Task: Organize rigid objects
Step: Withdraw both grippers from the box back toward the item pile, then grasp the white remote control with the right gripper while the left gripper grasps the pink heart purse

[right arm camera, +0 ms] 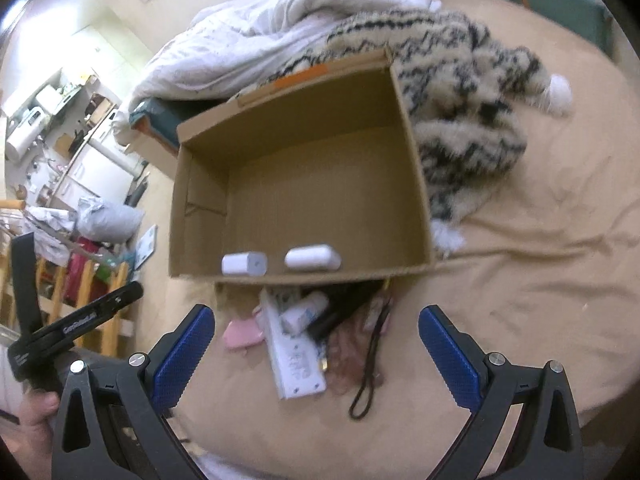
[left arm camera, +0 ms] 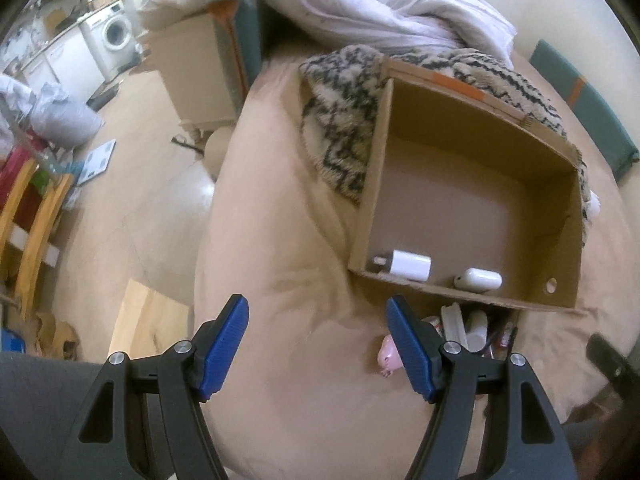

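Observation:
An open cardboard box (left arm camera: 560,224) (right arm camera: 200,184) lies on the beige bed. Inside it, by the near wall, rest a white plug adapter (left arm camera: 410,265) (right arm camera: 245,264) and a white oval case (left arm camera: 480,279) (right arm camera: 313,258). In front of the box is a small heap: a long white remote (right arm camera: 294,350), a white tube (right arm camera: 306,310), a pink toy (left arm camera: 389,358) (right arm camera: 240,334) and a black cord (right arm camera: 370,376). My left gripper (left arm camera: 318,346) hovers open over bare sheet left of the heap. My right gripper (right arm camera: 316,358) hangs open above the remote, nothing between its fingers.
A black-and-cream fuzzy blanket (right arm camera: 468,120) and a white duvet (left arm camera: 360,4) lie behind the box. The bed's left edge drops to a wooden floor (left arm camera: 132,168) with a nightstand (left arm camera: 196,76), a wooden chair (left arm camera: 32,216) and clutter. A hand (right arm camera: 32,412) holds the other gripper's handle.

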### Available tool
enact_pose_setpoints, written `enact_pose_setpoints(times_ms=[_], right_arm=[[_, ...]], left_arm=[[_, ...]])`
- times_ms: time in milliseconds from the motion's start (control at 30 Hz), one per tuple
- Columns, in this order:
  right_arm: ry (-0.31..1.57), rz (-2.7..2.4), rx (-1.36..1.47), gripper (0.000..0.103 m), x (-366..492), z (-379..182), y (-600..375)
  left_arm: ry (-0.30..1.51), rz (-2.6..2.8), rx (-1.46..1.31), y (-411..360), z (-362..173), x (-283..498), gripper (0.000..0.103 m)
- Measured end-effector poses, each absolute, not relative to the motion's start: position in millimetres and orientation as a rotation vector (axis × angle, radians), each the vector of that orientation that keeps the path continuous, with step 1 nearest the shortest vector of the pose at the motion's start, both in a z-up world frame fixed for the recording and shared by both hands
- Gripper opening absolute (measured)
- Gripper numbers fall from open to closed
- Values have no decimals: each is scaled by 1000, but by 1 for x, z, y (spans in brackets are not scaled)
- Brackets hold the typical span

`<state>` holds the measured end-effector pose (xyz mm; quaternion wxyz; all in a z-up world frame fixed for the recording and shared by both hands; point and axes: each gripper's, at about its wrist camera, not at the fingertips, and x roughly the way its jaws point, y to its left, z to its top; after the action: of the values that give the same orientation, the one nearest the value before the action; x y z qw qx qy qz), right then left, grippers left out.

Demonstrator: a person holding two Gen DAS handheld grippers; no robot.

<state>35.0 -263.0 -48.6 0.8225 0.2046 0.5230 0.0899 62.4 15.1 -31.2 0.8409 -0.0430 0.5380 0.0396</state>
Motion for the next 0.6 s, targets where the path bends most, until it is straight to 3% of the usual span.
enact_pose_setpoints(times_ms=[267,400,600], right_arm=[[1384,339,557,103,42,-114,-228],[1463,331,490,87,49,-138,-206],[1512,306,403,80,55,-158,-176]], left_arm=[[1203,108,-164,26,-50,63,69],[1226,98,-218,29,-51,67,69],[1235,63,-228,22,-52,63,69]])
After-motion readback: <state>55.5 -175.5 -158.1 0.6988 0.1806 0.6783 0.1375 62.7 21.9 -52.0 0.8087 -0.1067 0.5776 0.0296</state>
